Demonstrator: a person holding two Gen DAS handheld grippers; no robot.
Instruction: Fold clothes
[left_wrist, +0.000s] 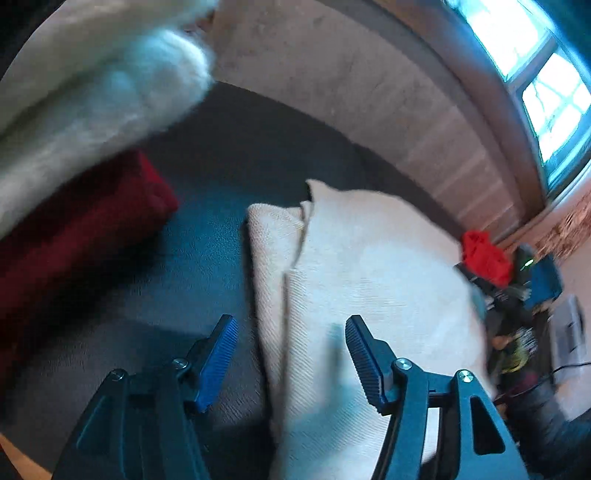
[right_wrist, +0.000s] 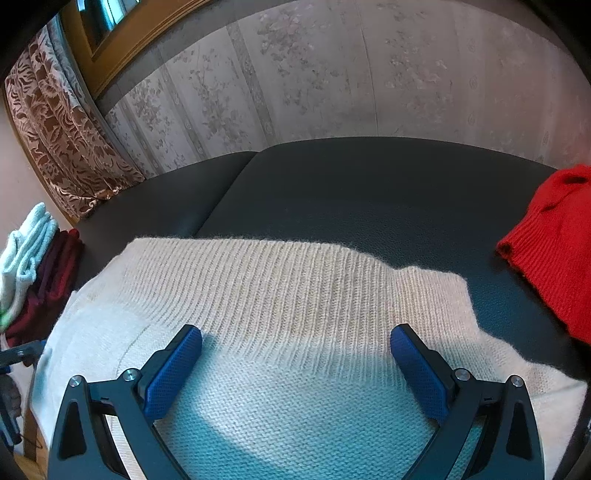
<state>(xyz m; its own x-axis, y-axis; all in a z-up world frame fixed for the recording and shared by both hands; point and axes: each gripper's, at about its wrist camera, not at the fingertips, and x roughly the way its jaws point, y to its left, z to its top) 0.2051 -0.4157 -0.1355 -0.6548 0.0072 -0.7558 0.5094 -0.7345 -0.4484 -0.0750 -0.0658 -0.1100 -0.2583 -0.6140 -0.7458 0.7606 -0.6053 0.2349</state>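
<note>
A cream knitted sweater (right_wrist: 280, 295) lies flat on the dark table (right_wrist: 369, 184), its ribbed hem toward the wall. It also shows in the left wrist view (left_wrist: 369, 277), partly folded, with one layer over another. My right gripper (right_wrist: 295, 350) is open and empty just above the sweater, jaws wide apart. My left gripper (left_wrist: 291, 343) is open and empty over the sweater's left edge; its right finger (left_wrist: 365, 362) is over the fabric, its left finger (left_wrist: 218, 354) over the table. The left wrist view is blurred.
A red knit garment (right_wrist: 554, 251) lies at the table's right. A dark red folded garment (left_wrist: 85, 236) with a white fluffy one (left_wrist: 92, 103) over it sits at the left. Folded clothes (right_wrist: 33, 266) are stacked off the table's left end. The wall runs behind the table.
</note>
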